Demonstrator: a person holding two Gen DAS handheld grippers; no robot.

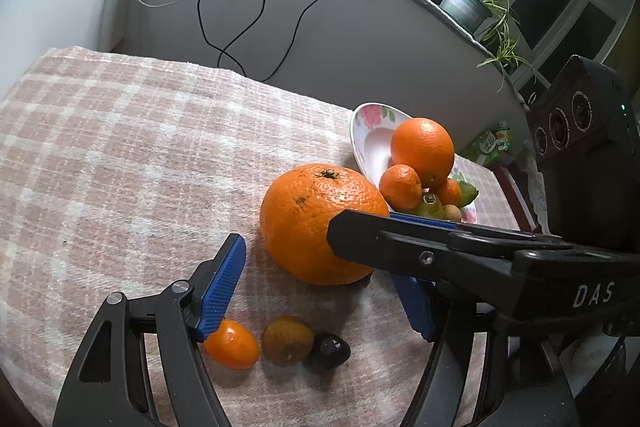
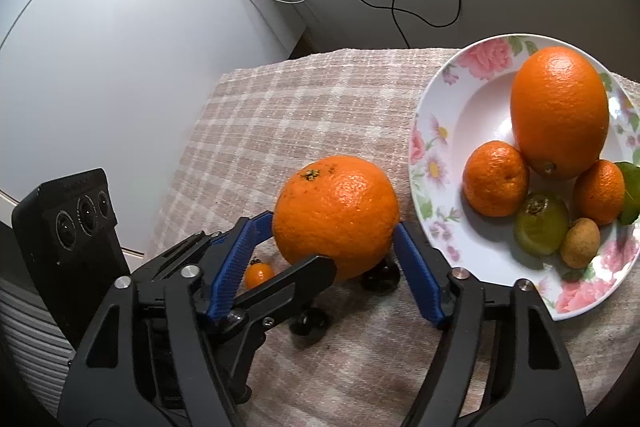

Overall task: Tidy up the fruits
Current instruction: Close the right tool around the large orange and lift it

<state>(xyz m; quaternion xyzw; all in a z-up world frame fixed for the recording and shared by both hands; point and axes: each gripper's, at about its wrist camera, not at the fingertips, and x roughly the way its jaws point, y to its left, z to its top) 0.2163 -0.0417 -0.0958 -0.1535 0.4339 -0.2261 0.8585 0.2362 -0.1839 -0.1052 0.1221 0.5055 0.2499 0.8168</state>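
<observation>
Your right gripper [image 2: 334,259] pinched the big orange [image 2: 336,217] on the checked cloth [image 2: 280,115], just beside the plate [image 2: 436,163] near the cloth's right edge, your left gripper [image 1: 320,287] was spread wide around the orange.

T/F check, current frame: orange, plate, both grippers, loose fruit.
1. The large orange sits between the right gripper's pads. True.
2. The floral plate is empty. False: it holds an oval orange, two mandarins and smaller fruits.
3. The left gripper holds the small orange fruit. False: its jaws are open and empty; the fruit lies on the checked cloth.
4. The large orange is on the plate. False: it rests on the cloth.
</observation>
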